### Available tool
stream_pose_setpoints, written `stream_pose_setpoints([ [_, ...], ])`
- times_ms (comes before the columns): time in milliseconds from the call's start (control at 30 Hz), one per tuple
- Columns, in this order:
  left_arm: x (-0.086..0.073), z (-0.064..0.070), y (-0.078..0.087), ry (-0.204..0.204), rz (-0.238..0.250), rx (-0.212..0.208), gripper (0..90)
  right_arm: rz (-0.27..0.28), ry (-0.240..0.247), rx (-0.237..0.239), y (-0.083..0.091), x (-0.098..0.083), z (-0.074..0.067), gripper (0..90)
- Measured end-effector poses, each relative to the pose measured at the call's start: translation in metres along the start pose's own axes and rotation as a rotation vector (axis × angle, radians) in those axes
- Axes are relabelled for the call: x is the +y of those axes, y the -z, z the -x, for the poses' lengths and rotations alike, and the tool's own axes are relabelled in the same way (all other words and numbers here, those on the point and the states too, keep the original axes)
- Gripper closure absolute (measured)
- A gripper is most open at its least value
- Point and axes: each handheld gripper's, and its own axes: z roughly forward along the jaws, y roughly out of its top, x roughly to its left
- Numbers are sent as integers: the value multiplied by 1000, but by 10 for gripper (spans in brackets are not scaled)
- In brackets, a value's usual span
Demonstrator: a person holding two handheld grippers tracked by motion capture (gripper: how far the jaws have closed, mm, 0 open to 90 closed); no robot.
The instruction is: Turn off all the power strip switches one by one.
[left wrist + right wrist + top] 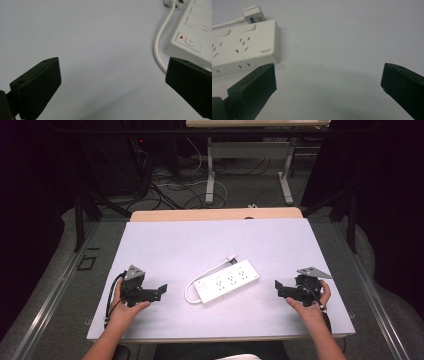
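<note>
A white power strip [228, 280] lies slanted at the middle of the white tabletop, its white cable [193, 285] looping round its near-left end to a plug [231, 258] behind it. My left gripper [161, 290] rests on the table left of the strip, pointing right, jaws open and empty. In the left gripper view the strip's switch end [193, 37] and cable [160, 42] lie past the right jaw. My right gripper [278, 288] rests right of the strip, pointing left, also open and empty. The right gripper view shows the strip's other end [244, 47] and plug [253, 13] beyond the left jaw.
The white tabletop [165, 245] sits over a wooden desk edge [215, 214] at the back. Beyond it are a second desk's legs [211, 170] and loose cables [170, 185] on the grey floor. Dark curtains flank both sides.
</note>
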Motion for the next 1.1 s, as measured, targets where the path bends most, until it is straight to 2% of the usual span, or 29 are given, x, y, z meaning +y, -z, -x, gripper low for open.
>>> stream_pose_setpoints([
  [167, -1, 2, 3, -7, 18, 18, 2, 0, 95, 11, 1, -1, -16, 30],
  [300, -1, 1, 4, -6, 27, 23, 2, 0, 144, 28, 1, 2, -27, 163],
  [333, -1, 0, 5, -10, 15, 19, 2, 3, 140, 44, 0, 3, -29, 167],
  [367, -1, 1, 4, 5, 25, 21, 2, 2, 148, 54, -1, 4, -30, 178],
  [433, -2, 1, 4, 8, 26, 27, 2, -3, 162, 75, -4, 6, -35, 256],
  [500, -2, 0, 6, 9, 19, 23, 2, 0, 177, 93, -7, 9, -38, 262],
  [533, -2, 0, 6, 4, 21, 31, 2, -7, 171, 109, -7, 10, -41, 268],
  [567, -3, 1, 6, 15, 30, 32, 2, -9, 173, 122, -8, 12, -42, 273],
  [600, -3, 1, 7, 14, 20, 30, 2, -15, 169, 134, -8, 13, -45, 276],
  [733, -4, 3, 10, 11, 40, 40, 2, -27, 181, 156, -8, 19, -54, 297],
  [800, -4, 3, 12, 10, 31, 39, 2, -31, 190, 163, -8, 22, -58, 319],
  [867, -5, 4, 11, 22, 45, 45, 3, -33, 204, 169, -9, 25, -61, 328],
  [900, -5, 4, 11, 22, 45, 45, 3, -52, 203, 177, -10, 27, -64, 328],
  [1033, -4, 3, 12, 14, 38, 48, 3, -52, 204, 175, -16, 34, -71, 321],
  [1100, -5, 3, 11, 15, 48, 55, 3, -66, 187, 207, -18, 38, -75, 351],
])
